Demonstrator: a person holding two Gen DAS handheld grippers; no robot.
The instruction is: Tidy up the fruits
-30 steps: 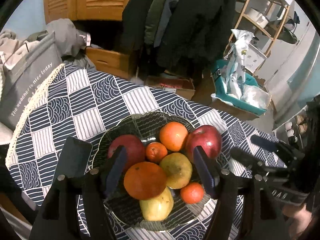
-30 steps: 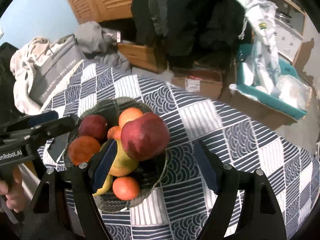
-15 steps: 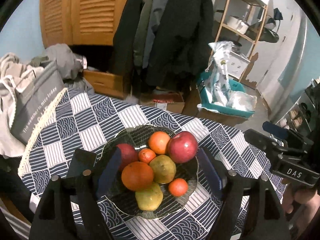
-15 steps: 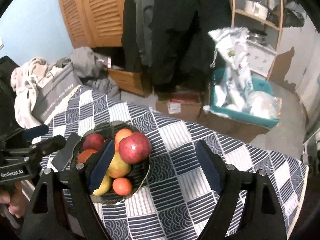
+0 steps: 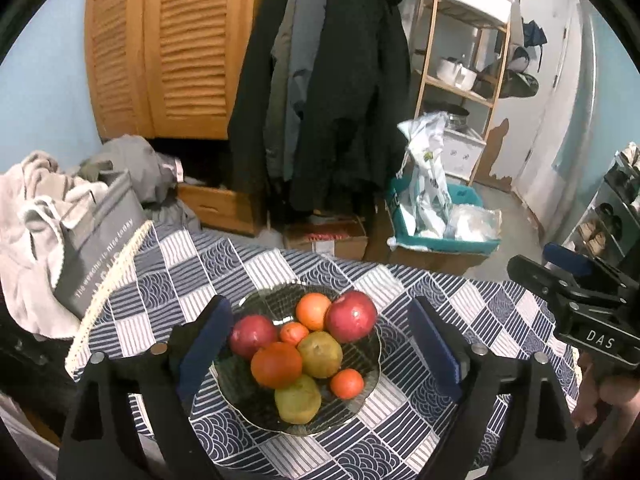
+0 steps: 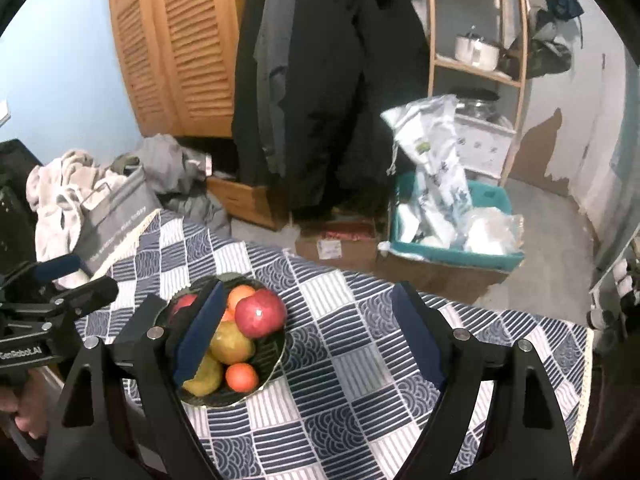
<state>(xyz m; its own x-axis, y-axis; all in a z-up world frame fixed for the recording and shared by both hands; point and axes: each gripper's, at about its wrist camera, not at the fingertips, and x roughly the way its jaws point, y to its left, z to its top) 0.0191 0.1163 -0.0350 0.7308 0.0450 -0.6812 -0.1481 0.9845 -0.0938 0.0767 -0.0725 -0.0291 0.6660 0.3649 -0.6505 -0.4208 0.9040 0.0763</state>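
Note:
A glass bowl (image 5: 362,404) on the blue-and-white patterned tablecloth (image 5: 400,436) holds two red apples (image 5: 351,316), oranges (image 5: 276,364), small tangerines (image 5: 346,383) and yellow-green pears (image 5: 320,354). My left gripper (image 5: 316,344) is open and empty, held high above the bowl. My right gripper (image 6: 308,340) is open and empty, above the cloth to the right of the bowl (image 6: 276,354); the red apple (image 6: 260,313) tops the pile there. Each gripper shows at the edge of the other's view.
A grey fabric bag (image 5: 100,240) and a heap of clothes (image 5: 36,196) sit at the table's left edge. Beyond the table are hanging coats (image 5: 332,80), cardboard boxes (image 5: 326,236), a teal bin with plastic bags (image 5: 440,236) and a wooden shelf (image 5: 464,60).
Both grippers have risen and drawn back from the bowl, which now looks smaller and farther. Both stayed open and empty. The fruit has not moved.

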